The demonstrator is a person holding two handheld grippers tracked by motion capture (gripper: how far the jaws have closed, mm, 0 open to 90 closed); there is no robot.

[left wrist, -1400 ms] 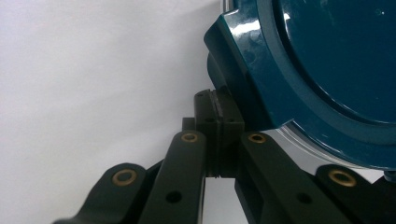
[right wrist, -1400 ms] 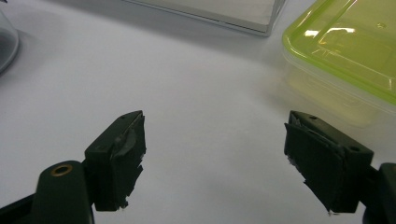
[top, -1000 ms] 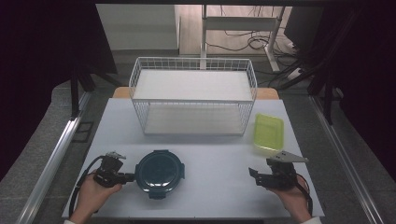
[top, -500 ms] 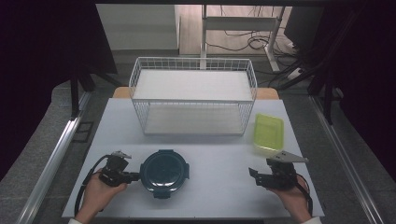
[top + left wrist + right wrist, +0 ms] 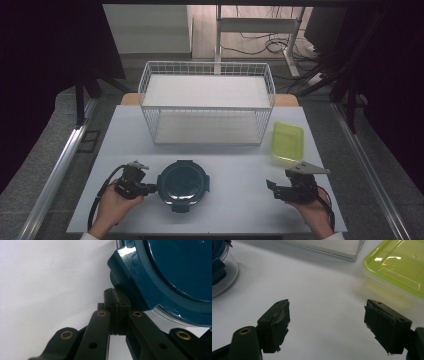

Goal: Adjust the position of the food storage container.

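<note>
A round clear container with a dark teal lid [image 5: 183, 184] sits on the white table [image 5: 240, 165] at front left. My left gripper [image 5: 150, 189] lies low on the table, its tips against the container's left side. In the left gripper view its jaws are shut, pads together, and the left gripper [image 5: 117, 296] touches a lid clasp of the teal container [image 5: 175, 270] with nothing between the pads. At front right, my right gripper [image 5: 272, 189] is open over bare table. The right gripper view shows my right gripper [image 5: 327, 322] with jaws wide apart and nothing between them.
A white wire basket [image 5: 207, 102] stands at the back middle of the table. A lime-green lidded box [image 5: 288, 141] lies right of it, just beyond the right gripper, green box [image 5: 397, 267]. The round container's edge [image 5: 219, 267] shows far left in the right gripper view.
My left gripper has slid to the right, and the round teal-lidded container has shifted a little right with it. The right gripper has stayed still and open.
</note>
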